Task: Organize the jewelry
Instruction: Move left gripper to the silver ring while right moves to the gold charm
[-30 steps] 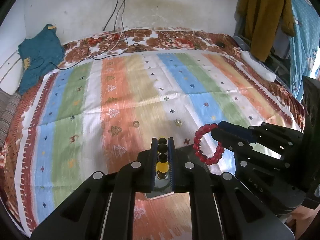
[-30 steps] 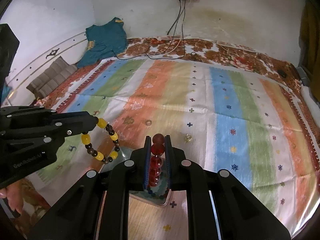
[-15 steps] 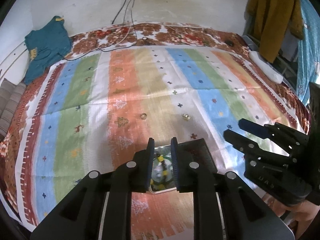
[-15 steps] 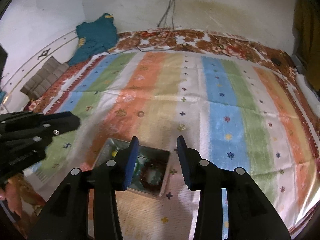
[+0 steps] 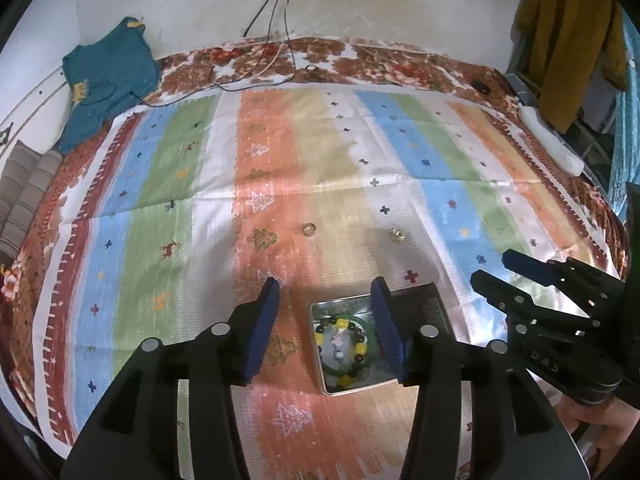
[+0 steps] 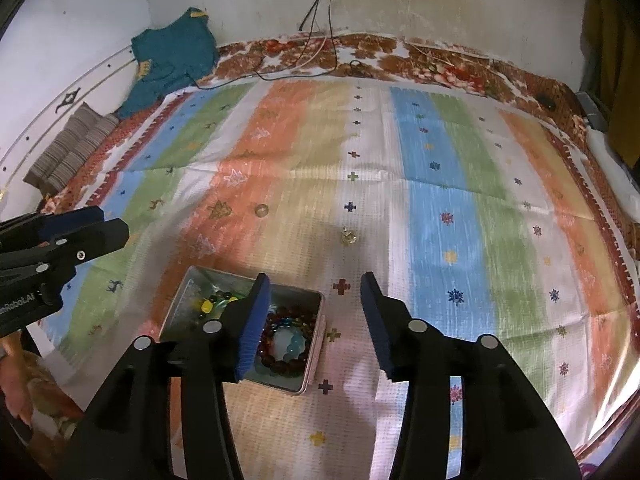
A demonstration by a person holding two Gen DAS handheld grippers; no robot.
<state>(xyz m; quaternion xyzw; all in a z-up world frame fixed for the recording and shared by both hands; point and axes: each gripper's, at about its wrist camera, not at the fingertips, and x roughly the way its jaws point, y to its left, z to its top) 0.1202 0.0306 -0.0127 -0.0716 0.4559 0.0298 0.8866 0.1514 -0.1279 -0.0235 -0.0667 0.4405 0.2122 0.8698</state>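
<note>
Now both tongs apart over the tin, nothing gripped. Left tongs about half open, having just widened, empty between the blue pads; tin below them, toward the right pad. Yellow-and-dark bead bracelet lying in the tin's left compartment, over a green bangle. Right tongs likewise about half open, just widened too, nothing between the pads. Red bead bracelet down in the tin's right compartment, around pale blue beads, partly behind the left pad of those tongs. Yellow beads again in the right wrist view, in the other compartment.

Tin resting on the striped cloth spread across the bed. Two small pieces out on the cloth beyond the tin: a ring on the orange stripe, and a gold trinket off to its right, well apart from each other. Same pair from the right wrist: ring, trinket. Bit of a hand at the lower right under the right tongs' body. Teal shirt at the far left corner.
</note>
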